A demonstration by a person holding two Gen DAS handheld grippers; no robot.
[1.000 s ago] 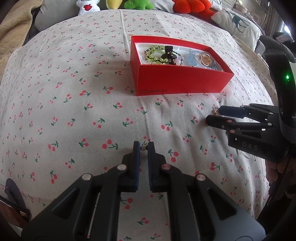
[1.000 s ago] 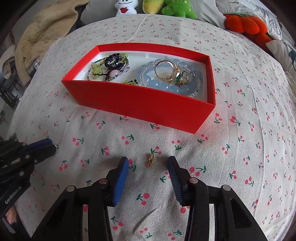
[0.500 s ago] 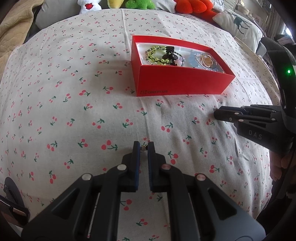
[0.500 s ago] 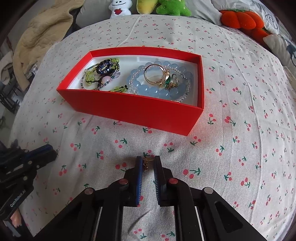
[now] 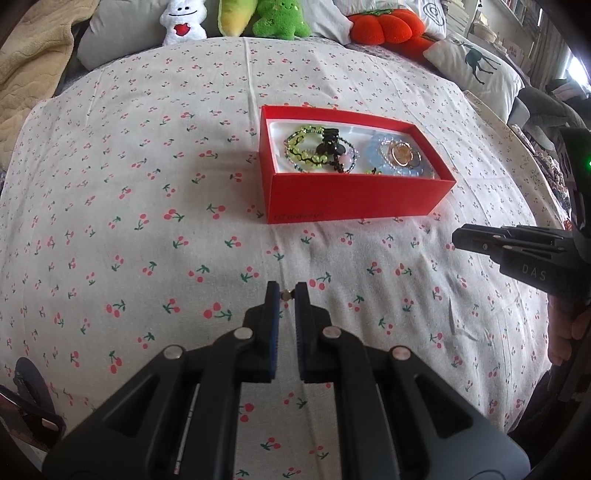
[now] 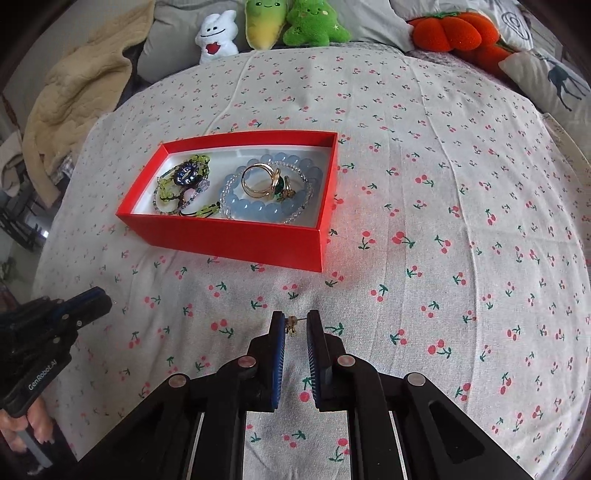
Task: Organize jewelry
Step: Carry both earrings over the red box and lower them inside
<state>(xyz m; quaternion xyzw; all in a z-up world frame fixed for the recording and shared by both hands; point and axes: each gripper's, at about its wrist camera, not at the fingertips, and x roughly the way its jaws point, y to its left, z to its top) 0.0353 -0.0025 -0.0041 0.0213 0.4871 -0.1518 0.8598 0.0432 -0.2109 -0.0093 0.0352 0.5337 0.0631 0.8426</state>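
Right hand-held gripper, wide apart a second ago, now clenched on a small gold earring and raised off the cherry-print bedsheet. Left hand-held gripper unchanged, pinching a tiny stud. Red box (open-topped): blue bead bracelet, gold rings, green beaded strand.

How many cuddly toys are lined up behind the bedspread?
4: a white toy, a yellow-green toy and a green toy side by side, plus an orange toy farther right. Others may be hidden beyond the frame.
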